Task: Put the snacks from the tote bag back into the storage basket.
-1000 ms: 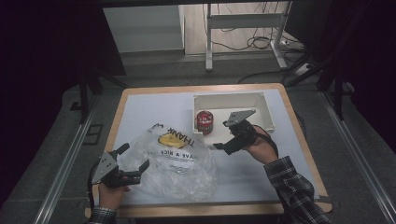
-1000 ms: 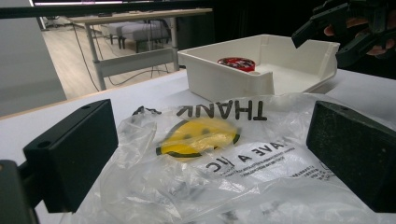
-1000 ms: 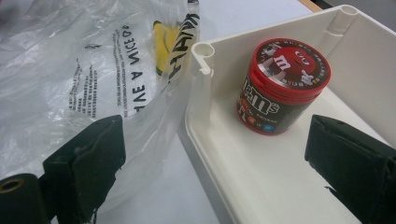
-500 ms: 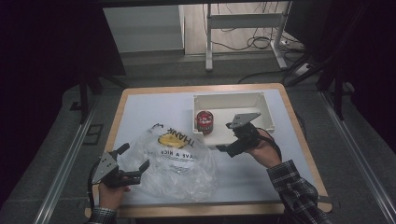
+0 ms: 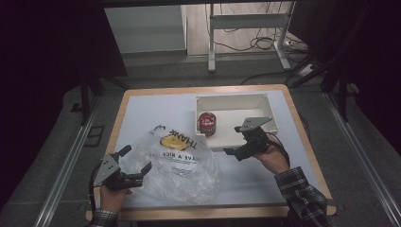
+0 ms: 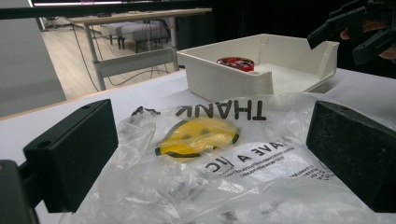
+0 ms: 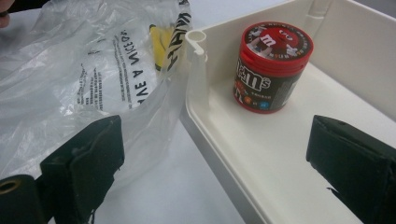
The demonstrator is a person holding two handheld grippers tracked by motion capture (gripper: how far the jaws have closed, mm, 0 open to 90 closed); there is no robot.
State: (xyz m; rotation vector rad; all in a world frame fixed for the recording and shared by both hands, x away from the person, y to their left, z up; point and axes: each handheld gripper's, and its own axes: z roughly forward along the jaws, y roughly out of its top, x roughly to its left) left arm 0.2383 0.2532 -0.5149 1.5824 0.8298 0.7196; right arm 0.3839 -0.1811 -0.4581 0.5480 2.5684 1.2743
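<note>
A crumpled clear plastic bag [image 5: 177, 163] with a yellow smiley and black print lies on the table's near left. My left gripper [image 5: 138, 158] stands open at its left edge, and the bag [image 6: 196, 137] bulges up between the wide jaws of that gripper [image 6: 208, 154] without being pinched. A red-lidded candy tub [image 5: 207, 123] stands upright in the left corner of a white tray [image 5: 255, 101]. My right gripper [image 5: 235, 141] hovers over the tray's front wall. In the right gripper view it [image 7: 215, 154] points at the tub [image 7: 273, 65]. Its jaws have just been opening, with nothing between them.
The tray's corner post [image 7: 196, 39] touches the bag [image 7: 70, 70]. My right gripper [image 6: 355, 32] hangs beyond the tray in the left gripper view. A metal frame [image 5: 246, 28] and cables lie on the floor past the table. Bare tabletop [image 5: 156, 109] lies left of the tray.
My right gripper has drifted slightly to the right along the tray's front wall. The left gripper and the bag have stayed put.
</note>
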